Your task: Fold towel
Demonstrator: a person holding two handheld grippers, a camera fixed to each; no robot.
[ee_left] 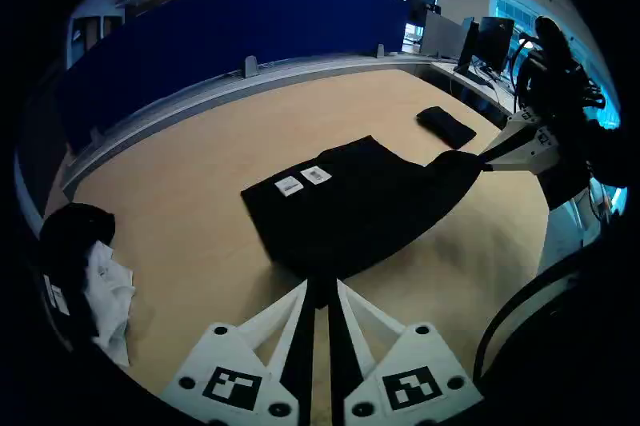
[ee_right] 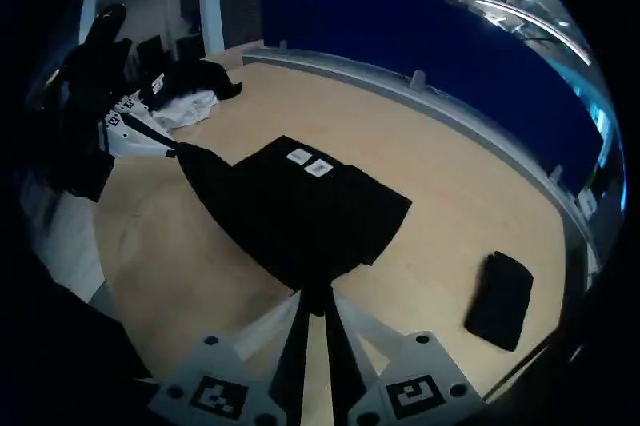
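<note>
Item: towel (ee_left: 360, 202), black, lying mid-table (ee_left: 200, 210), mostly flat.
Handling (judged): soft, light, limp, with no stiffness. It sags between holds and is not fragile. Best taken at corners, along the hem.
Left gripper (ee_left: 321, 292): fingers narrow, pinching one corner.
Right gripper (ee_right: 317, 298): fingers narrow, pinching the neighbouring corner.
Look: roughly rectangular, matte, pinched corners pulled to points. Two white tags (ee_left: 304, 180) near far edge.
Nearby: folded dark cloth (ee_left: 446, 126), well apart. Black-and-white cloth heap (ee_left: 92, 274) at table edge.
</note>
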